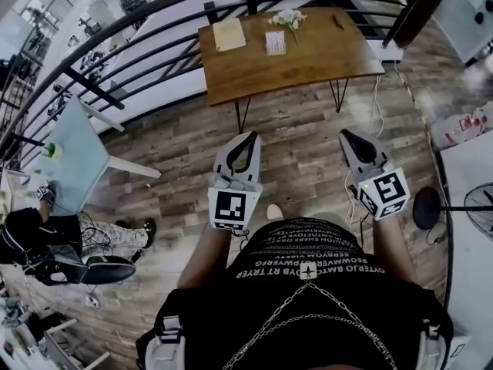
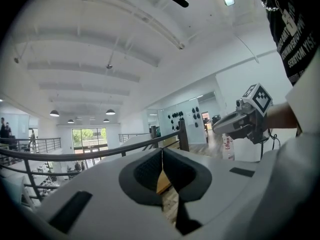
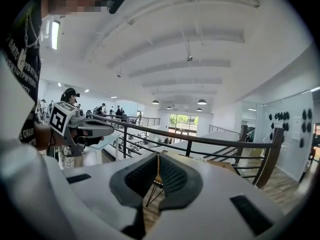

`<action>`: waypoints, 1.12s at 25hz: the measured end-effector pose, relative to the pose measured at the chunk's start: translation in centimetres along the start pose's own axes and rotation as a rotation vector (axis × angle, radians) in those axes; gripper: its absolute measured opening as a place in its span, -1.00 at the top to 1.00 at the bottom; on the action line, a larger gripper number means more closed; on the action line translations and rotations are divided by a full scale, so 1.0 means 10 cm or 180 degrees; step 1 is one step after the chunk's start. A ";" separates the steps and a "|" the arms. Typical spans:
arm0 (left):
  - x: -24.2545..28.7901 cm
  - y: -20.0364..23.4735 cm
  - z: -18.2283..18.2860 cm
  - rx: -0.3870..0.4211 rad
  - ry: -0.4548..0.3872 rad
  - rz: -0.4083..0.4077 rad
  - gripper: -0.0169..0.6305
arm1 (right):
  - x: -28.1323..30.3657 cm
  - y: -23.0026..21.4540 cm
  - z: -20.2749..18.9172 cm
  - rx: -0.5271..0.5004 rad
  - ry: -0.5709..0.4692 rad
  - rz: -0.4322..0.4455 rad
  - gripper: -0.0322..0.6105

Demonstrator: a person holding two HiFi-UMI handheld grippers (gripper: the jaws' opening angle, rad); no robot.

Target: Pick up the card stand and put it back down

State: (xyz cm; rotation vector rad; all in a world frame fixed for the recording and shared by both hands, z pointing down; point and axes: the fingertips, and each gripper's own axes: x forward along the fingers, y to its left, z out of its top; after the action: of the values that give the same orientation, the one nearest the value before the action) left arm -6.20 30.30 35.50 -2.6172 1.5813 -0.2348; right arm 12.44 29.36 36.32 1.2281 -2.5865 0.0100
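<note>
The card stand (image 1: 275, 42), a small white upright card, sits on the brown wooden table (image 1: 308, 64) across the floor from me. Beside it are a small bunch of white flowers (image 1: 288, 18) and a tan pad (image 1: 229, 34). My left gripper (image 1: 250, 136) and right gripper (image 1: 347, 133) hang side by side over the plank floor, well short of the table. Both are shut with nothing between the jaws. The left gripper view shows its pads (image 2: 161, 150) pressed together. In the right gripper view the pads (image 3: 158, 156) meet too, with the table (image 3: 225, 165) beyond.
A black railing (image 1: 154, 33) curves behind the table. A pale blue table (image 1: 73, 156) and a seated person (image 1: 46, 233) are at the left. A floor fan (image 1: 474, 206) and a white counter (image 1: 470, 268) stand at the right, and cables (image 1: 377, 99) trail by the table legs.
</note>
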 end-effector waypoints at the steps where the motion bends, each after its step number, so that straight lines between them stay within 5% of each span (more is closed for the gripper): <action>1: 0.01 0.02 -0.01 -0.0008 -0.0010 -0.0005 0.86 | 0.00 0.00 0.00 0.0003 0.0022 -0.0008 0.85; 13: 0.28 0.14 -0.18 -0.0085 0.0106 0.0005 0.86 | 0.12 -0.43 -0.11 0.0131 0.0037 -0.0169 0.85; 18: 0.55 0.26 -0.17 -0.0360 0.0119 0.0080 0.86 | 0.35 -0.66 -0.23 0.0237 0.0028 -0.0059 0.85; 28: 0.95 0.48 0.01 0.0112 0.0040 0.0439 0.86 | 0.77 -1.14 -0.17 0.0200 -0.0025 0.0091 0.85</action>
State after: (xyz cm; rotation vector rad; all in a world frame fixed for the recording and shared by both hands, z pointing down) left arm -6.07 19.67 35.58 -2.4725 1.7361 -0.2680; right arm 16.94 16.42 38.57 1.2145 -2.6291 0.0932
